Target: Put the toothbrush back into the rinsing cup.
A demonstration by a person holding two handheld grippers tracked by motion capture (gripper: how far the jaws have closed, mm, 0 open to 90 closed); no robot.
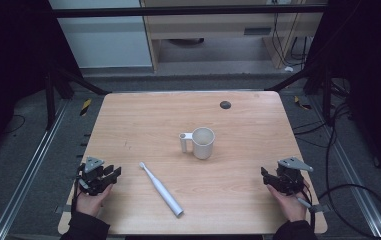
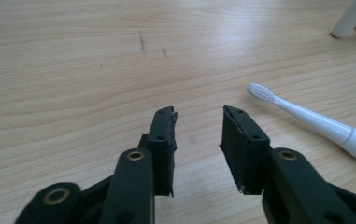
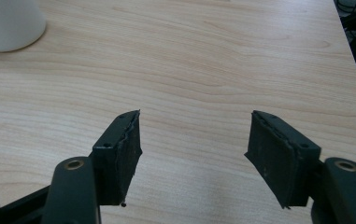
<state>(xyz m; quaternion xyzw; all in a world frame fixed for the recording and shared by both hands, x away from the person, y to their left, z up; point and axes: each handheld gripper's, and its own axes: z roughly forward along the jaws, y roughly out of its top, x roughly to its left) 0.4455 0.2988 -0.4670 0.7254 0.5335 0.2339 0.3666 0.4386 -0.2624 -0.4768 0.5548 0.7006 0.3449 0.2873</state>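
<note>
I sit at a pale wooden table (image 1: 128, 115) with a two-jaw gripper in each hand, both resting near the edge closest to me. My left gripper (image 1: 112, 172) sits at the near left of the table; its black jaws stand a modest gap apart and hold nothing, with bare wood between them in the left gripper view. My right gripper (image 1: 265, 175) sits at the near right, well apart from the left, its jaws spread wider and also empty. Between the two, a white electric toothbrush (image 1: 161, 189) lies flat on the table, slanted, with its bristled head toward the far left and its thicker handle toward me. In the left gripper view the brush head (image 2: 260, 91) lies just beyond and to the right of my left jaws, near them but not touching. Farther back, around the middle of the table, a white cup (image 1: 203, 142) stands upright with a small tube-shaped holder (image 1: 184, 142) attached to its left side. A small dark round cap (image 1: 225, 104) marks the far part of the table. I judge the work has not started: the toothbrush lies untouched, the cup is empty as far as I can see, and picking up, carrying and placing are all left to do.
</note>
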